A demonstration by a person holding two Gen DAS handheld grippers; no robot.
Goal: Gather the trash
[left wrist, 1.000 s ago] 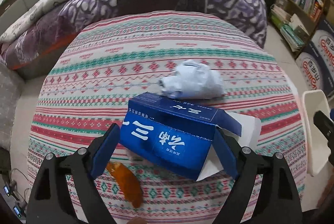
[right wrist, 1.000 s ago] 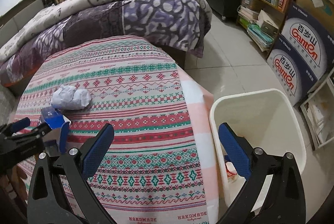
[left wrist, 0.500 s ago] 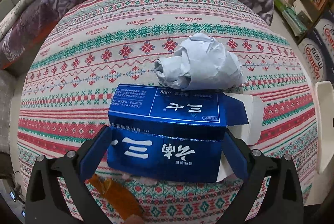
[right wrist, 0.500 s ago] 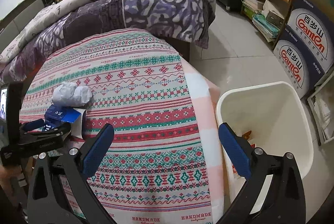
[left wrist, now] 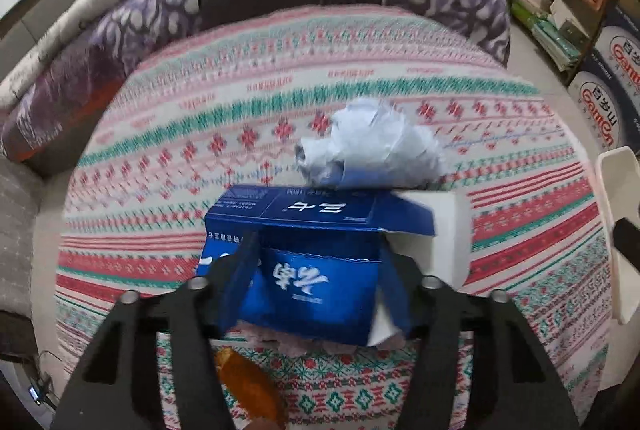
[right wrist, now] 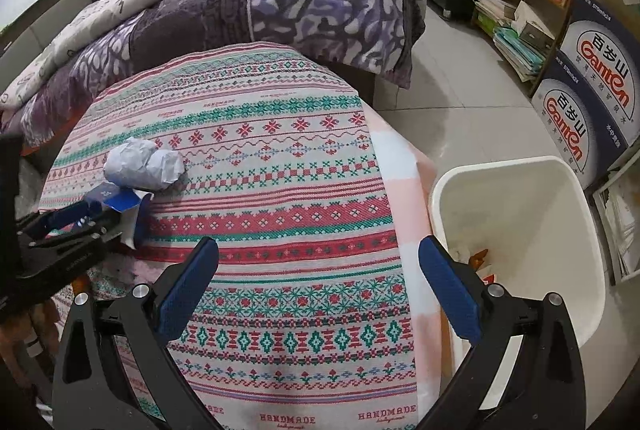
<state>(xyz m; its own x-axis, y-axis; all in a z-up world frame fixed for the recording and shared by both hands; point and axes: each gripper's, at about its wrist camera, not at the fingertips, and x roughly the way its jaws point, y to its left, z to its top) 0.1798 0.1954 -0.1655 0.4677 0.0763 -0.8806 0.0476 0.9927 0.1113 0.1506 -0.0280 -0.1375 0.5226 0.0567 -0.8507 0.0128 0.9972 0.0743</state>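
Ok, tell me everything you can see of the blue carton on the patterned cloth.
The blue carton is a printed cardboard box with white Chinese lettering, lying on its side on the patterned tablecloth. Its right end is open, with white inner flaps sticking out. The left gripper straddles it; its jaws have just been closing and now press on its sides, denting the card. Crumpled white paper sits just behind it, and an orange wrapper lies in front.

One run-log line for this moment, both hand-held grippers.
left hand-held gripper: jaws just closing, clamped on blue carton | right hand-held gripper: open, empty | crumpled paper: on cloth | white bin: beside table
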